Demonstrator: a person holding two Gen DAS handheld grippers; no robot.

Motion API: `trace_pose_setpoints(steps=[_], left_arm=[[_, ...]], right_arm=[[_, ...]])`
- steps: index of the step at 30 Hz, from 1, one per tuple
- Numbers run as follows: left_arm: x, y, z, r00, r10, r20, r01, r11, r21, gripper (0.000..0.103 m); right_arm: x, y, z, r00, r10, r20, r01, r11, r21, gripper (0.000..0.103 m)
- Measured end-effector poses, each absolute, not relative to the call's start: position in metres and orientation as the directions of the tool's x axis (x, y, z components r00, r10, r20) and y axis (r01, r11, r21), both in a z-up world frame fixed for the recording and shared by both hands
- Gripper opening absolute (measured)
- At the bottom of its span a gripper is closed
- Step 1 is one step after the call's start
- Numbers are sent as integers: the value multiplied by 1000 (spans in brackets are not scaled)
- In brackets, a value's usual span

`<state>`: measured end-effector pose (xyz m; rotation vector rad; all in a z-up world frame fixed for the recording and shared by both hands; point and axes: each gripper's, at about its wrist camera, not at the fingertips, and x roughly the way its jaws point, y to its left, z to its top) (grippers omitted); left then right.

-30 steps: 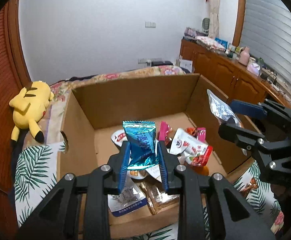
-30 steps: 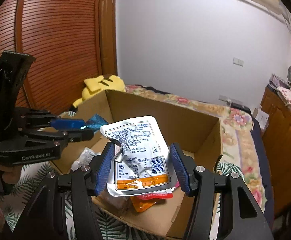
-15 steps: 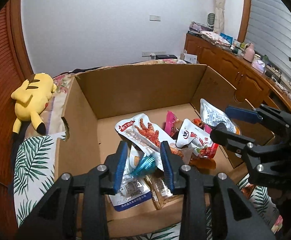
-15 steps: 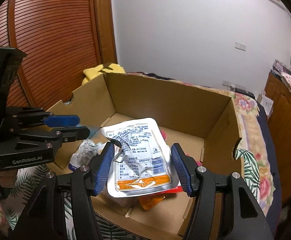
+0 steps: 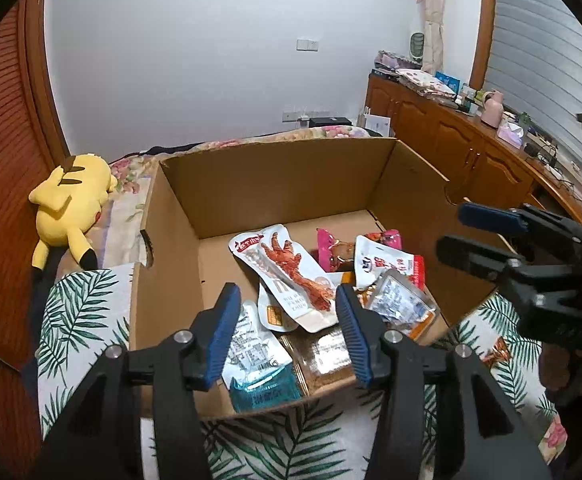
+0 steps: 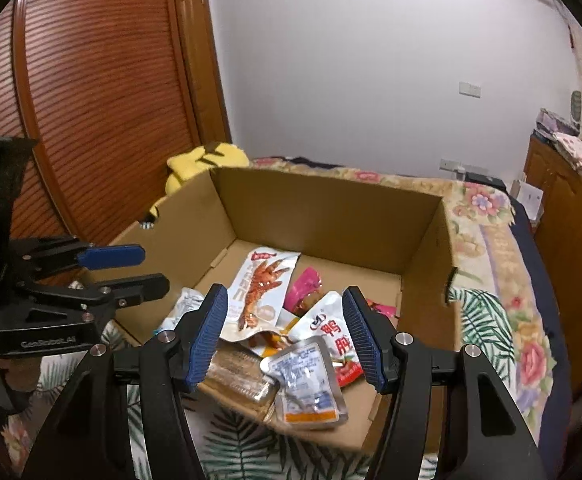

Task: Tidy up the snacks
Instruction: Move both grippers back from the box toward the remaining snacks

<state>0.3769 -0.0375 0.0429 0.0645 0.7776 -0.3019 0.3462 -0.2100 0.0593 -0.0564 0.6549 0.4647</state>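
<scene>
Cardboard box stands open on a leaf-print bed cover; snack packets lie heaped at its near end. Left gripper above the near wall: fingers opening, nothing gripped; teal packet lies below them in the box. Right gripper: fingers parted, empty; silver pouch rests loose on the heap beneath. Chicken-foot packet lies at the centre; yellow plush toy lies beside the box.
</scene>
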Motion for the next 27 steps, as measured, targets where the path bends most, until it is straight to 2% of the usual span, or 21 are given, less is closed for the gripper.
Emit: trace_pose_setpoints(steps=[7, 15, 27], left_arm=[[348, -41, 55, 678, -279, -680, 317, 946, -71, 52], [315, -46, 59, 686, -298, -664, 335, 939, -76, 52], [284, -44, 48, 675, -324, -662, 346, 932, -104, 52]], right_arm=[[289, -234, 71, 738, 354, -574, -410, 912, 36, 61], [247, -257, 66, 743, 300, -599, -381, 924, -10, 61], [211, -276, 13, 685, 282, -672, -311, 947, 80, 61]])
